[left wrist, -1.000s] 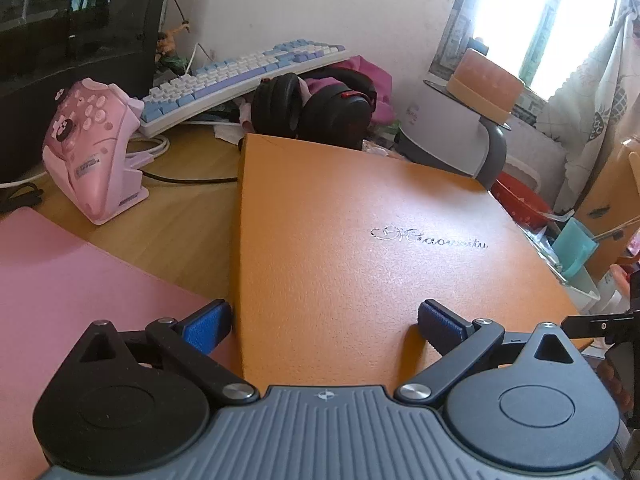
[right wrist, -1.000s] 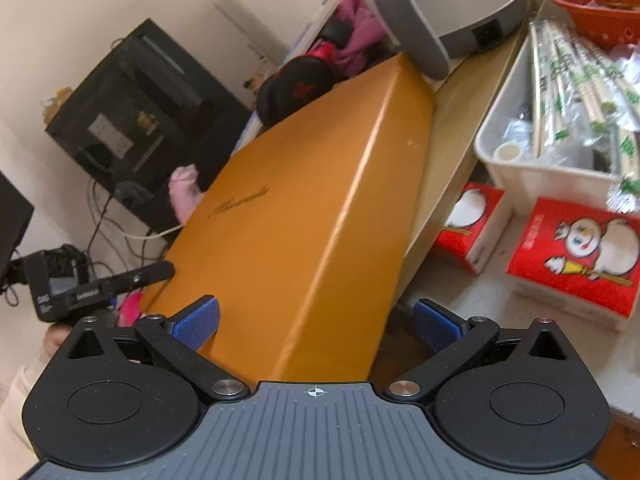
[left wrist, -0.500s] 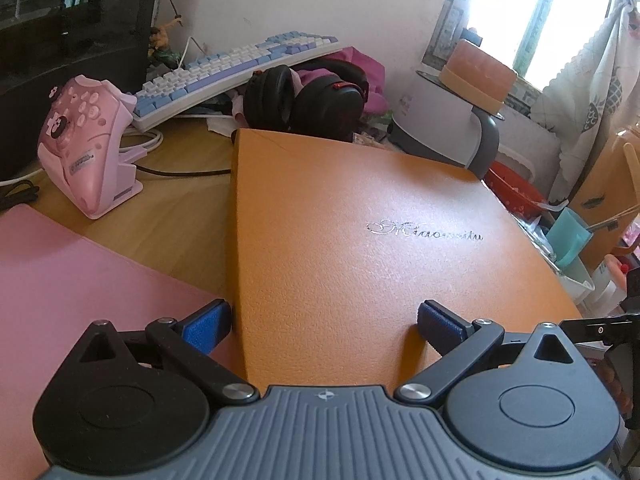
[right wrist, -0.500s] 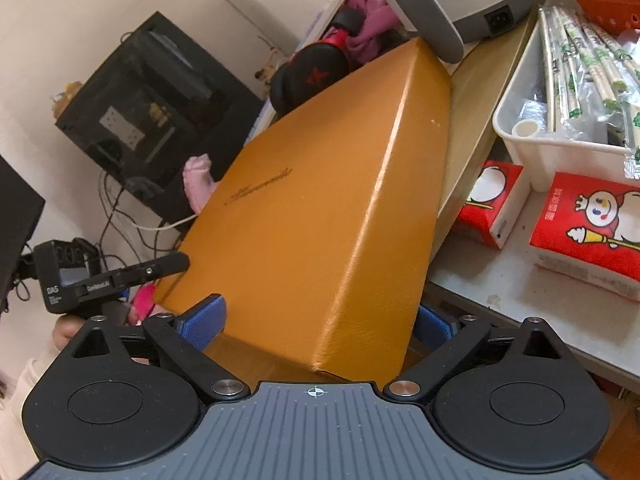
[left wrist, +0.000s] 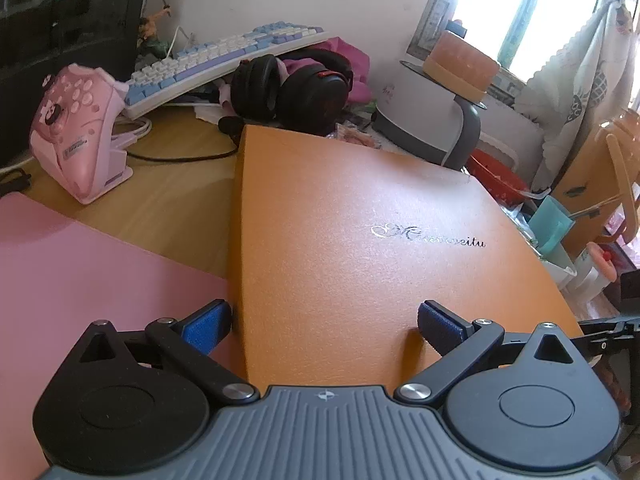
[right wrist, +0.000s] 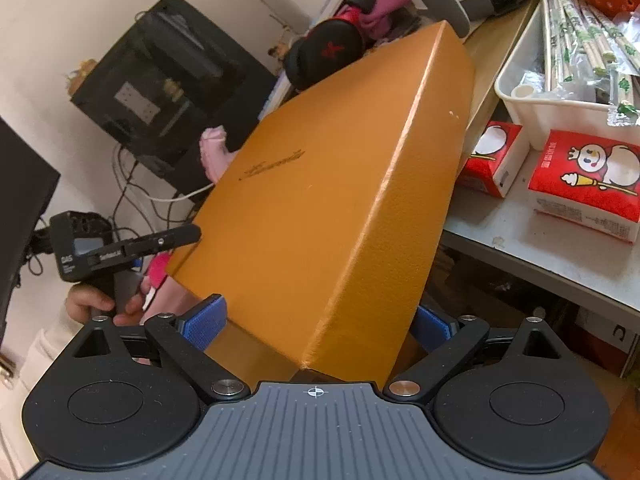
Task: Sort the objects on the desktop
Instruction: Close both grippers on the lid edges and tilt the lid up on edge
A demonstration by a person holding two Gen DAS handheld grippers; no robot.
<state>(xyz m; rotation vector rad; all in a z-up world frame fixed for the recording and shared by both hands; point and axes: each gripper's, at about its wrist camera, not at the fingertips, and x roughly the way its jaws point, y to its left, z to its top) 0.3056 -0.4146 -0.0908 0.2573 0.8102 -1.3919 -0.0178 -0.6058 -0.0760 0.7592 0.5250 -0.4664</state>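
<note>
A large orange box (left wrist: 360, 240) with silver lettering on its lid lies on the wooden desk (left wrist: 168, 200). My left gripper (left wrist: 323, 326) stands open at the box's near left corner. Its left pad is beside the box's left side and its right pad hovers over the lid. In the right wrist view the orange box (right wrist: 340, 200) has its near corner between the fingers of my right gripper (right wrist: 316, 326). The left pad presses the near face, and the right pad is half hidden behind the right face. A person's hand (right wrist: 96, 304) holds the left gripper at the box's far corner.
A pink mat (left wrist: 80, 272) lies left of the box, with a pink controller (left wrist: 80, 136), keyboard (left wrist: 224, 60) and black headphones (left wrist: 296, 84) behind. To the right stand a grey appliance (left wrist: 424, 120), a white bin of chopsticks (right wrist: 560, 80) and red tissue packs (right wrist: 584, 176).
In the right wrist view the box's corner has come in between the fingers and the jaws have narrowed onto it. The left wrist view has only shifted slightly.
</note>
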